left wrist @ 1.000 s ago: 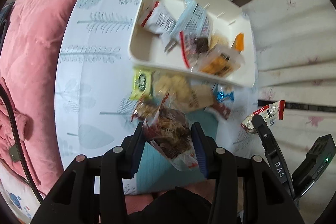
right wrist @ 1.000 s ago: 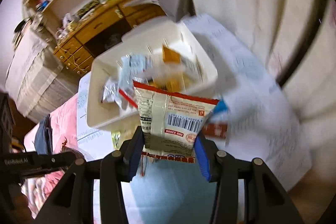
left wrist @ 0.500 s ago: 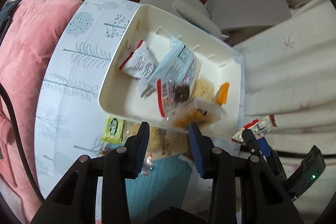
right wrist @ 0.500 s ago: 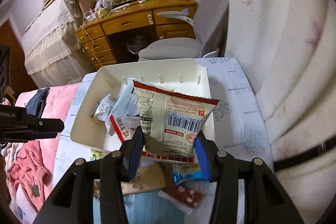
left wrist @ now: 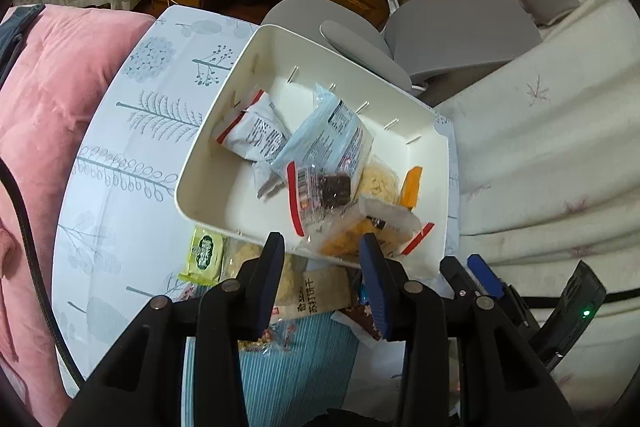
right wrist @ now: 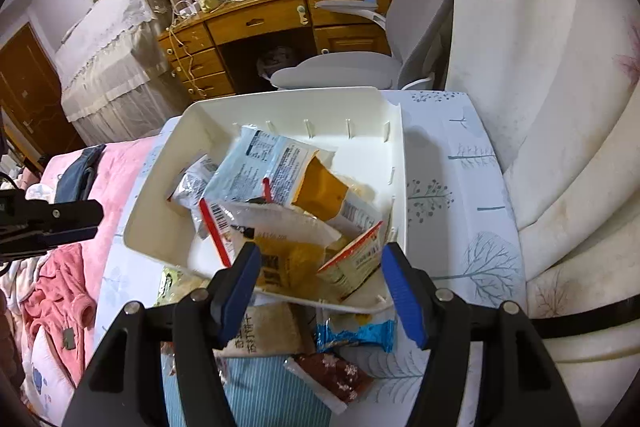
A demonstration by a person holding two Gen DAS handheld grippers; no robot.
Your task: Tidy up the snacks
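A leaf-print worktop is carrying a white bin before a wooden desk — the right tongs have just been opening, released and empty; left tongs are gaping, grasping nothing.

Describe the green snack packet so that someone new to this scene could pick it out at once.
Start at the white rectangular plastic bin on the tree-patterned table. Just outside its near wall, at the left end of the loose snacks still lying on the table, is the small lime-green snack packet. It is the only green wrapper there; the snacks beside it are pale yellow, beige, brown and blue.
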